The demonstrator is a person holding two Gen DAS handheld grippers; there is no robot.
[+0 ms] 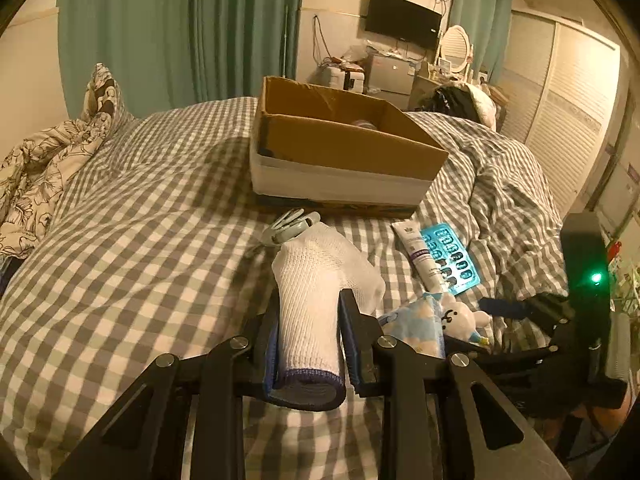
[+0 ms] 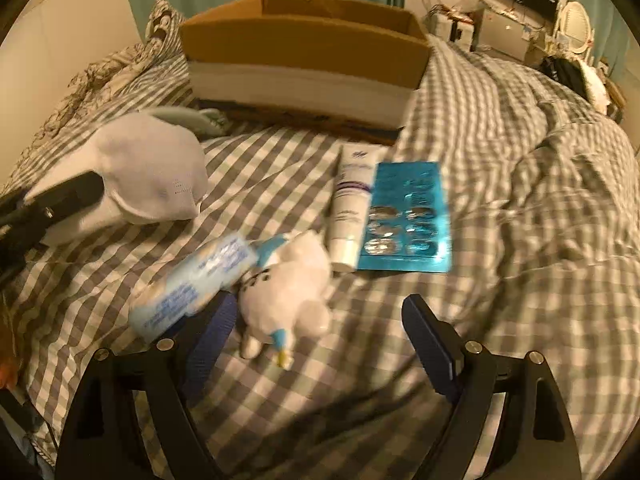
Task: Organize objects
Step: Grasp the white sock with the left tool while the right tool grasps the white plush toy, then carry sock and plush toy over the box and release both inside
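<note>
My left gripper (image 1: 308,308) is shut on a white knitted glove (image 1: 320,280) with a blue cuff, held just above the checked bed. The glove also shows in the right wrist view (image 2: 148,176), with a left finger (image 2: 68,196) on it. My right gripper (image 2: 320,320) is open and empty over the bed, beside a white plush toy (image 2: 288,296) and a blue tissue pack (image 2: 196,284). A white tube (image 2: 348,208) and a blue blister card (image 2: 404,216) lie beyond. An open cardboard box (image 1: 340,148) stands further back on the bed; it also shows in the right wrist view (image 2: 308,48).
A grey clip (image 1: 292,226) lies in front of the box. A floral pillow (image 1: 52,156) is at the left. The checked duvet (image 1: 516,184) is bunched up on the right. A wardrobe and a desk with a monitor stand beyond the bed.
</note>
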